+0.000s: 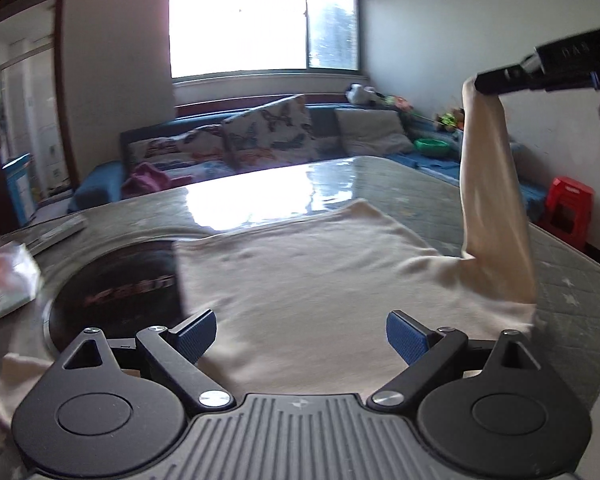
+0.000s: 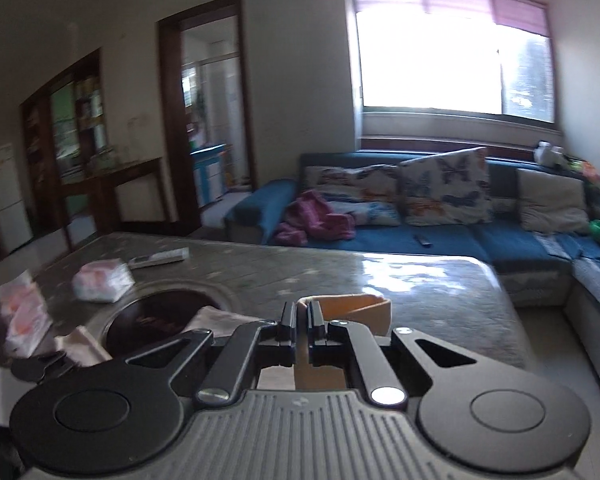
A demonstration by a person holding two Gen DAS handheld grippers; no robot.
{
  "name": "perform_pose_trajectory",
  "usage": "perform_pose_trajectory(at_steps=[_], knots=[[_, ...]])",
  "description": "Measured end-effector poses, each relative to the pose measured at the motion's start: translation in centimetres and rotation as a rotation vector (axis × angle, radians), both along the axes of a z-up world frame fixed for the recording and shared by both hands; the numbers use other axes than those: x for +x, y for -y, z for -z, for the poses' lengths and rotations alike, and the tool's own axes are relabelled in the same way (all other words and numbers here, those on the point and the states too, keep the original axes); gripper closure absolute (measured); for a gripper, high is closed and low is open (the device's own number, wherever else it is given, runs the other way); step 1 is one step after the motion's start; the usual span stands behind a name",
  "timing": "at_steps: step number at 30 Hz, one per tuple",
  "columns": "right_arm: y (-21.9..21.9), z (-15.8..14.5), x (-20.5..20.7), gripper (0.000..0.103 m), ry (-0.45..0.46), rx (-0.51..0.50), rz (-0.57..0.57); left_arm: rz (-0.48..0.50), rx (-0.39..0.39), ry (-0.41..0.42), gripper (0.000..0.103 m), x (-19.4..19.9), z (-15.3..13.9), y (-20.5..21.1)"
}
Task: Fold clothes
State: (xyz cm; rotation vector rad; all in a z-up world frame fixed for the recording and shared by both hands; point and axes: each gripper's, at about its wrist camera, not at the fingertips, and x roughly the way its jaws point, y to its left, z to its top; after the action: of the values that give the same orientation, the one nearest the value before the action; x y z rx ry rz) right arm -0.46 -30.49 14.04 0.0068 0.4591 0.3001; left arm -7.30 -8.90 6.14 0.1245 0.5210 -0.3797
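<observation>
Nearest the lens in the left wrist view, the left gripper hangs over the cream garment with its blue-padded fingers spread wide apart and nothing between them. The garment lies spread flat on the grey quilted table, its near-left part covering the edge of a round black cooktop set into the tabletop. Reddish lettering runs across the cooktop's glass, too blurred to read. The garment's sleeve rises steeply off the table at the right, its cuff pinched in the right gripper, whose black body carries faint pale letters that cannot be made out.

From the right wrist view, the right gripper is clenched on the cuff, the fabric looping out past the closed tips.

Farther left on the table lie a tissue pack with pink print, not legible, and a pale remote. Beyond the table stands a blue sofa with butterfly-print cushions, and a red stool stands at the right.
</observation>
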Motion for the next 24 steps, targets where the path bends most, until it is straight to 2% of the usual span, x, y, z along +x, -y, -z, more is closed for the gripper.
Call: perform_pose_trajectory(at_steps=[8, 15, 19, 24], knots=[[-8.5, 4.3, 1.7, 0.099, -0.125, -0.043, -0.208, -0.099, -0.018, -0.020, 0.009, -1.5, 0.5, -4.3], [-14.0, 8.3, 1.1, 0.098, -0.248, -0.075, -0.359, -0.114, -0.030, -0.032, 0.010, -2.3, 0.9, -5.1], [-14.3, 8.5, 1.0, 0.089, -0.269, -0.078, -0.403, -0.099, -0.031, -0.036, 0.014, -2.4, 0.8, -4.8], [-11.8, 7.4, -0.1, 0.083, -0.248, -0.078, -0.362, -0.054, -0.031, -0.036, 0.021, -2.1, 0.8, -3.6]])
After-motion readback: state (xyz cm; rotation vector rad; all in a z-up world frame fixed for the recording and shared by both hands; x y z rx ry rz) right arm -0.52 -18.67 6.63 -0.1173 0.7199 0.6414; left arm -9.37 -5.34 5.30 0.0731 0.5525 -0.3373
